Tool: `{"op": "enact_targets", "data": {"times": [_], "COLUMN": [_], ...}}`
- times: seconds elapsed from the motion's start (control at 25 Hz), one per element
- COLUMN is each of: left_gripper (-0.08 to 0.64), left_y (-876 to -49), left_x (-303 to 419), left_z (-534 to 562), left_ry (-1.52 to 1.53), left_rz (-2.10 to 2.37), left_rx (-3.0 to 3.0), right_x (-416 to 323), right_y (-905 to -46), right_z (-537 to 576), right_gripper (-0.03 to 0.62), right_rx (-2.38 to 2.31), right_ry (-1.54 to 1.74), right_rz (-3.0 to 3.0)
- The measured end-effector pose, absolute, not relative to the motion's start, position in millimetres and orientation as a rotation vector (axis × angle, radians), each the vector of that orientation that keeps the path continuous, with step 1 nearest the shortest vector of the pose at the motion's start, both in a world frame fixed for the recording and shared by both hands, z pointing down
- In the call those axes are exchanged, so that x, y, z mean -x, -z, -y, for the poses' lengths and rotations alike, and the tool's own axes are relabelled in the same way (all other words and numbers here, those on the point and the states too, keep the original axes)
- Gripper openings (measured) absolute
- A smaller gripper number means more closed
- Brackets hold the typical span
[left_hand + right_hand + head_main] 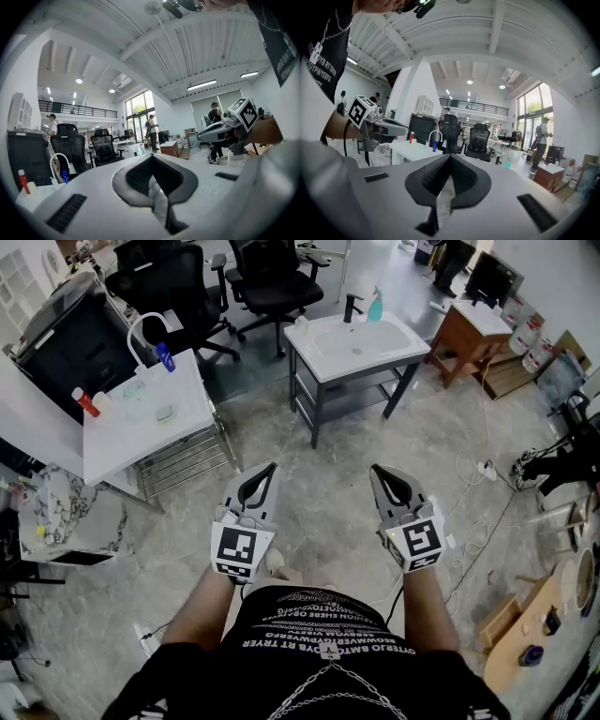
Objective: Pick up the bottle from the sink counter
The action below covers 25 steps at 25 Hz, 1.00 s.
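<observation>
Nothing was in hand yet, and the approach was the step on the go. The left hand-held gripper [265, 470] was clenched on nothing, tips together, pointing ahead over the grey floor. The right hand-held gripper [379, 471] was likewise pinched to, and empty. To do this well, I judged, the person had to walk in close first and pick one hand-held gripper; the right looked the handier. Its jaws should be spread before arriving, not at the last instant. The line in was level at the body of the bottle, below its top, with a jaw either side. It also had to stay clear of the black faucet [352, 307] just beside the bottle on its left, since a knock there could tip the bottle into the basin. Then squeeze and lift straight up.

The teal bottle [375, 306] stood upright at the back edge of the white table [309, 357] with the sink. It was well apart from both hand-held grippers, far ahead across open floor, roughly in line with the right one and off to the right of the left one
</observation>
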State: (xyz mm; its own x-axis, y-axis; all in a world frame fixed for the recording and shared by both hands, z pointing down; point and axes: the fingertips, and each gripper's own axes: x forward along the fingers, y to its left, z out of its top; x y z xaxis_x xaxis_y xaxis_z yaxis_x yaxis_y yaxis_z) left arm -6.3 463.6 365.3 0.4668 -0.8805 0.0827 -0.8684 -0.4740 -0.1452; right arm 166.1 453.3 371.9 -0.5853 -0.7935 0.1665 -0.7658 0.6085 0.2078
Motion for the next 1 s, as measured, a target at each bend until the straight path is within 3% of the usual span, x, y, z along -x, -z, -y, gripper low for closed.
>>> {"op": "enact_targets", "data": {"times": [0.56, 0.72, 1.0], "left_gripper": [0.006, 0.005, 0.005], "left_y": [-374, -380, -386], "left_x": [-32, -24, -3], "left_z": [-530, -514, -454], "left_ry": [0.305, 0.323, 0.337], "left_rz": [-1.65, -1.667, -1.679], "left_rx": [2.559, 2.55, 2.553], "right_x": [-181, -177, -162], "right_y": [-369, -371, -377], "right_z": [-513, -500, -440], "right_gripper": [-0.003, 0.118, 0.26], "right_rx": [-1.085, -1.085, -1.108], "right_ry": [0.205, 0.182, 0.148], "right_rz": [2.808, 2.847, 2.86]}}
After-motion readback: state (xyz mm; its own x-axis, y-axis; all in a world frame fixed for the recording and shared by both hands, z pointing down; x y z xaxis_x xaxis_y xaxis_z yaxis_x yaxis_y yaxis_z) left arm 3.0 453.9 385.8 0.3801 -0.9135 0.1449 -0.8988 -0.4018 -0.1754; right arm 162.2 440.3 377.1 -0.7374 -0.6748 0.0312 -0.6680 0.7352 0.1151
